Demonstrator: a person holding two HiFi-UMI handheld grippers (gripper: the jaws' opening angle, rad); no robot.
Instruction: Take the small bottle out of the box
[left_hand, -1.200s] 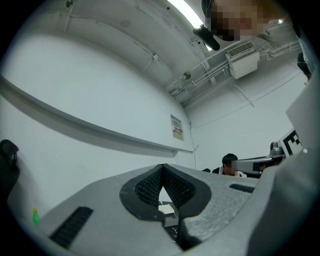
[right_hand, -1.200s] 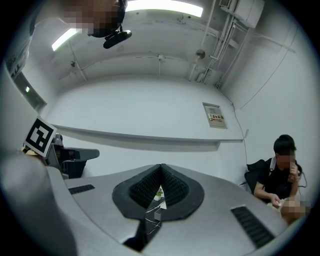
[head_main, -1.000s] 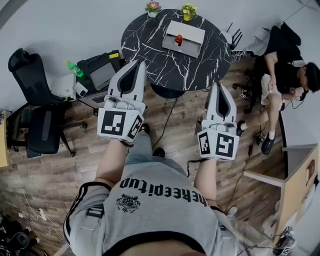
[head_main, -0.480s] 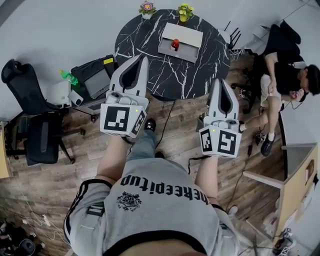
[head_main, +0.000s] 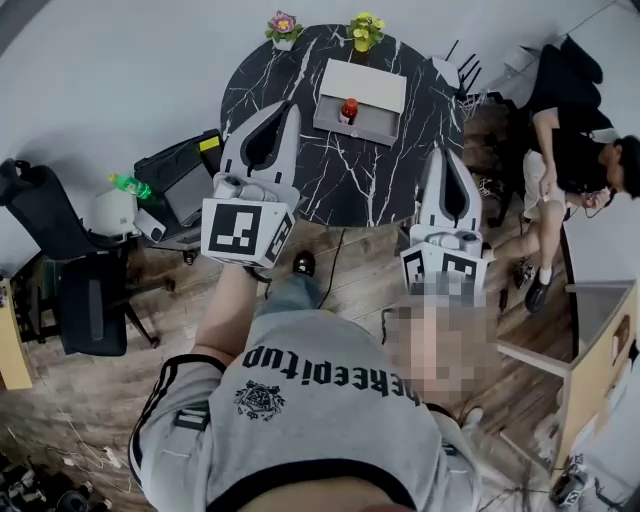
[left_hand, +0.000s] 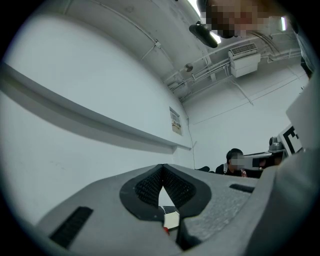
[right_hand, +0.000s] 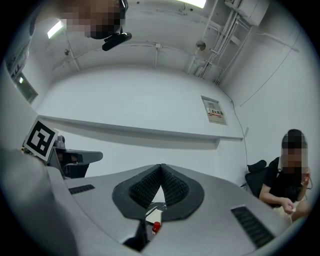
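Small bottle (head_main: 348, 108) in the box (head_main: 378, 92), top centre
Left gripper (head_main: 289, 107) and right gripper (head_main: 441, 153) closed, empty (both lower down).

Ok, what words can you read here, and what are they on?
"keepitup": upside down on the person's grey shirt; the letters before it are hidden.
Wall notice: too small to read.
Marker cubes: square patterns, no words.
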